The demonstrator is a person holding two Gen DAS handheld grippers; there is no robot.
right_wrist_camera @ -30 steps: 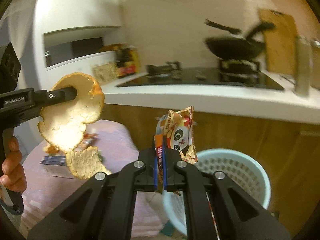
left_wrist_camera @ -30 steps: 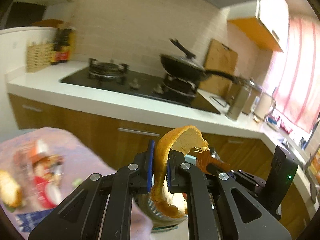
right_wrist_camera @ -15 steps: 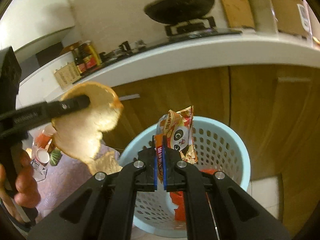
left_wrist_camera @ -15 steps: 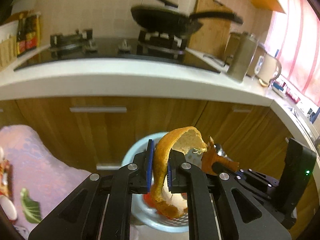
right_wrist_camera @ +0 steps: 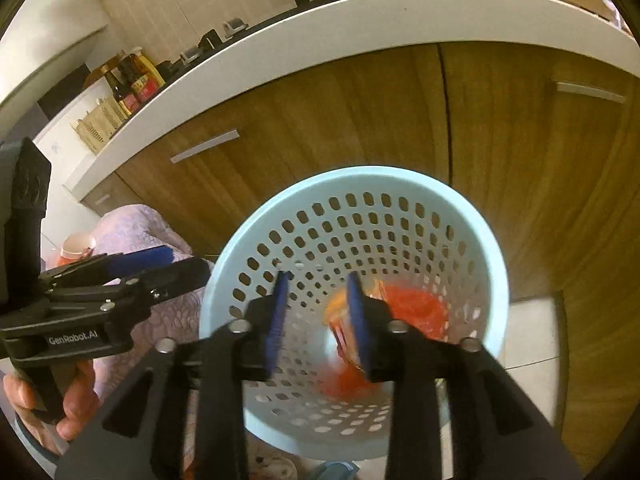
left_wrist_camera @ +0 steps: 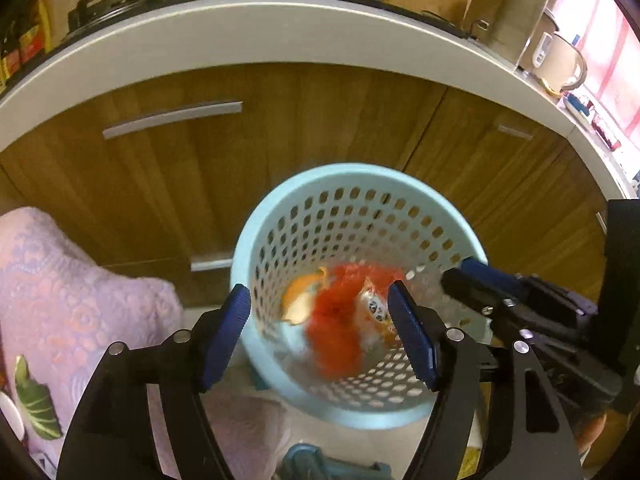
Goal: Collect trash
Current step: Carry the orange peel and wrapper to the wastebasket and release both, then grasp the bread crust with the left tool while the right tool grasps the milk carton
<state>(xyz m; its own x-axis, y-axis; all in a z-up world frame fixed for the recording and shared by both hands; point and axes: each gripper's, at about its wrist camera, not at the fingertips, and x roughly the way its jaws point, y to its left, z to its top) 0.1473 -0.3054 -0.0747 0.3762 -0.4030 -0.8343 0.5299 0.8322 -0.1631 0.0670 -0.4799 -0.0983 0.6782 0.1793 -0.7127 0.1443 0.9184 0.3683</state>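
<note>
A light blue perforated trash basket (left_wrist_camera: pixel 344 184) (right_wrist_camera: pixel 400 184) stands on the floor before wooden cabinets. Inside it lie an orange peel (left_wrist_camera: pixel 300 300), red trash (left_wrist_camera: pixel 336 320) (right_wrist_camera: pixel 416 308) and a panda snack wrapper (left_wrist_camera: pixel 374 306) (right_wrist_camera: pixel 348 340). My left gripper (left_wrist_camera: pixel 320 336) is open and empty, above the basket's near rim. My right gripper (right_wrist_camera: pixel 318 316) is open and empty, above the basket's mouth. Each gripper also shows in the other's view, the right (left_wrist_camera: pixel 480 280) and the left (right_wrist_camera: pixel 160 264).
A pink-purple cloth (left_wrist_camera: pixel 80 300) (right_wrist_camera: pixel 132 232) covers a surface left of the basket, with a cup (right_wrist_camera: pixel 76 246) on it. Wooden cabinet doors (left_wrist_camera: pixel 320 120) and a white countertop (left_wrist_camera: pixel 280 36) stand behind. Bottles (right_wrist_camera: pixel 134 80) stand on the counter.
Both grippers tilted down over the basket and opened. The orange peel left the left gripper and the snack wrapper left the right; both now lie in the basket.
</note>
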